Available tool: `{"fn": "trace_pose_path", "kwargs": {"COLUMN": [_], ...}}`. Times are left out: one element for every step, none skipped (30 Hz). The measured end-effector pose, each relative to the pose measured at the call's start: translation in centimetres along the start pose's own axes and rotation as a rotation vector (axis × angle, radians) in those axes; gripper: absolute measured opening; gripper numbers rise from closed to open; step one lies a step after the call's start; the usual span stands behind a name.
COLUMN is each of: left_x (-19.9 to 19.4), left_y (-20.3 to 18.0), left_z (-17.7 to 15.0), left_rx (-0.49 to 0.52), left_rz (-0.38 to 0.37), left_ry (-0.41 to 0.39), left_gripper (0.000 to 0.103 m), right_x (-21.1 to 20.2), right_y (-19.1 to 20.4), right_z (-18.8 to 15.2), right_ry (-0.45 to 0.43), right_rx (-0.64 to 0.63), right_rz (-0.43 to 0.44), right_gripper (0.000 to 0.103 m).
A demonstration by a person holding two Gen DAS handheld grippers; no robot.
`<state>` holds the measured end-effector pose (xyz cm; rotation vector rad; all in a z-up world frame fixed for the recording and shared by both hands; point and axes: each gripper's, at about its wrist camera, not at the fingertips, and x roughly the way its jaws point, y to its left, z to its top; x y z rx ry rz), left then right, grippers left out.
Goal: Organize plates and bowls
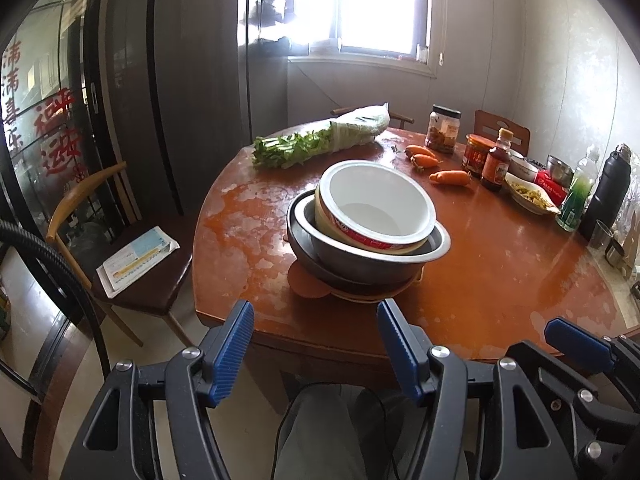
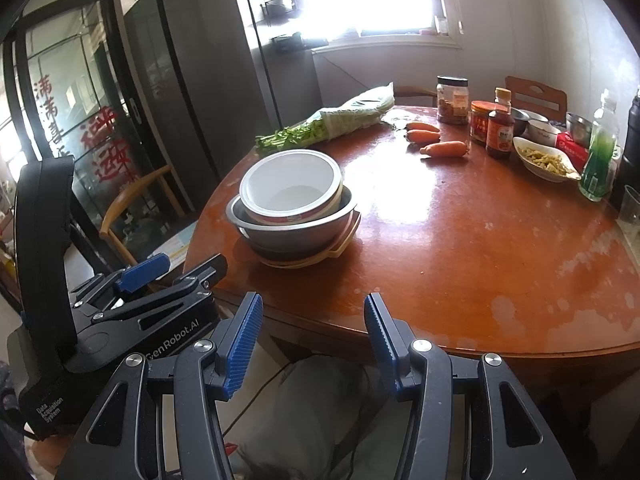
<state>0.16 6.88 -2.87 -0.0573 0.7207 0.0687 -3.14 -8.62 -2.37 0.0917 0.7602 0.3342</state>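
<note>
A white bowl with a red band (image 1: 374,204) (image 2: 290,190) sits tilted inside a steel bowl (image 1: 400,258) (image 2: 296,230). The steel bowl rests on darker dishes and a cream plate (image 1: 360,295) (image 2: 340,248). The stack stands near the front left of the round wooden table (image 1: 500,264) (image 2: 460,240). My left gripper (image 1: 316,348) is open and empty, just before the table's edge below the stack. My right gripper (image 2: 314,340) is open and empty, off the table's front edge, right of the stack. It also shows in the left wrist view (image 1: 576,344).
Bagged celery (image 1: 320,140), carrots (image 1: 450,177), jars (image 1: 442,128), a sauce bottle (image 1: 496,162), a dish of food (image 1: 528,196), small bowls, a green bottle (image 1: 576,196) and a black flask (image 1: 608,196) crowd the far and right side. A chair with papers (image 1: 136,260) stands left.
</note>
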Motion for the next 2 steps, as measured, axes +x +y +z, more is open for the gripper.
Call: {"fn": "trace_pose_path", "kwargs": {"left_x": [-0.13, -0.27], "left_y": [-0.11, -0.20], "left_z": [0.01, 0.03], "left_rx": [0.008, 0.012], "left_rz": [-0.002, 0.002], "left_ry": [-0.008, -0.016], "left_gripper": [0.067, 0.067], "right_x": [0.01, -0.01], "right_y": [-0.03, -0.04], "right_z": [0.00, 0.02], "right_ry": [0.000, 0.001], "right_rx": [0.001, 0.001], "right_rz": [-0.001, -0.004], "right_gripper": [0.055, 0.055]}}
